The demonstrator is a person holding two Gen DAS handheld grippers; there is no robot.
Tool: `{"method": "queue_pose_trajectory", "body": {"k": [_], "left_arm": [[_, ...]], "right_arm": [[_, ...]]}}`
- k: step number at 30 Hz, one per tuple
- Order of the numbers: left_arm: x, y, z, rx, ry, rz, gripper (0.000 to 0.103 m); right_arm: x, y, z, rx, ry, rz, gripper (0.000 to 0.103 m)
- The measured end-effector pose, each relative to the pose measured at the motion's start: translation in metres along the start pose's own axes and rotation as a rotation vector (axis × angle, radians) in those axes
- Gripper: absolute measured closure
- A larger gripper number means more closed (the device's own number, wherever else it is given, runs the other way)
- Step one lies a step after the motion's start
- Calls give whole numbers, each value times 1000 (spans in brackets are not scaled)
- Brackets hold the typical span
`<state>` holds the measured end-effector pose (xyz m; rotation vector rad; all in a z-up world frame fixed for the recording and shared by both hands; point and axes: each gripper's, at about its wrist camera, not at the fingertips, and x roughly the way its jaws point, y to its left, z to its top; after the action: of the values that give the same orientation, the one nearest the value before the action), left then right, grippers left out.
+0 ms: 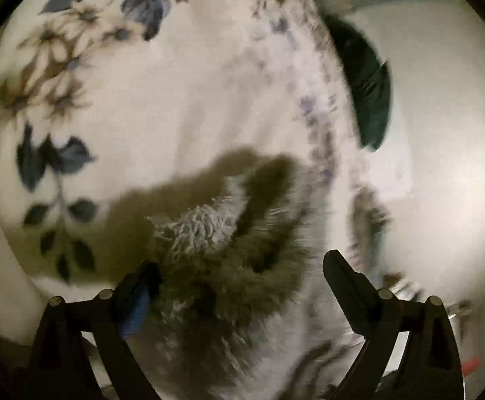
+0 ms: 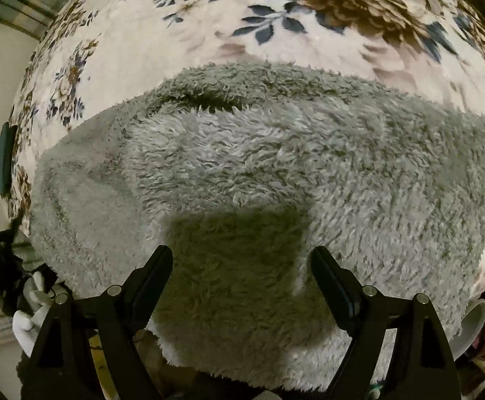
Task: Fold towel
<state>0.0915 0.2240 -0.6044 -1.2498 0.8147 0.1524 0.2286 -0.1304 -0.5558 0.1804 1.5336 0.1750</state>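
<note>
Grey shaggy towel (image 2: 275, 166) lies spread on a cream blanket (image 2: 136, 33) printed with brown flowers and dark blue leaves. Right wrist view: right gripper (image 2: 241, 260) hangs over the towel's near half, pointing steeply down at it, jaws spread wide with nothing between them but the pile below; no pad presses on the cloth. The gripper's shadow falls on the towel just ahead of the fingertips. The towel fills most of this view, its far edge curving across the blanket, with a raised fold or ridge near that far edge; its near edge runs below and between the two fingers. Left wrist view, blurred: left gripper (image 1: 239, 266) is also spread, its two fingers well apart. A shaggy corner or edge of the towel (image 1: 209, 253) sits between them, closer to the finger on the picture's left, which carries a blue patch (image 1: 136, 313). Whether that finger touches the pile cannot be told through the blur and shadow; the other finger stands clear of it. A dark green object (image 1: 369, 90) lies past the blanket's border.
</note>
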Motion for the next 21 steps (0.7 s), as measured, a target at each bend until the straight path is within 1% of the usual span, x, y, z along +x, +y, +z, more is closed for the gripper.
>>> {"method": "queue_pose_trajectory", "body": {"k": [1,5,7,8,9,10,13,15,18,21], "left_arm": [[5,-2,1,29,8,23,8],[21,-40,-4,275,-11,177,9],[21,-55,-9,347,-48,198,54],[22,-63,-11,382,-52,228,72],[19,-70,-14,415,-70,249,73],[14,-77,-18,440,-95,254,74],[-5,-105,-34,497,-154,244,76],[-18,-130,-45,545,-186,236,76],[-36,-165,-70,615,-210,219,76],[-52,-205,-101,675,-201,163,76]], "right_arm": [[3,0,1,1,3,0,16],[10,-4,4,43,7,4,16],[12,-7,5,64,12,-26,16],[14,-8,5,67,18,-44,16],[15,-9,5,67,24,-61,16],[15,-10,4,67,22,-76,16],[15,-12,3,70,17,-110,16],[14,-16,1,76,23,-137,16],[4,-23,-4,91,12,-104,16],[-15,-42,-12,125,-13,-68,16]]}}
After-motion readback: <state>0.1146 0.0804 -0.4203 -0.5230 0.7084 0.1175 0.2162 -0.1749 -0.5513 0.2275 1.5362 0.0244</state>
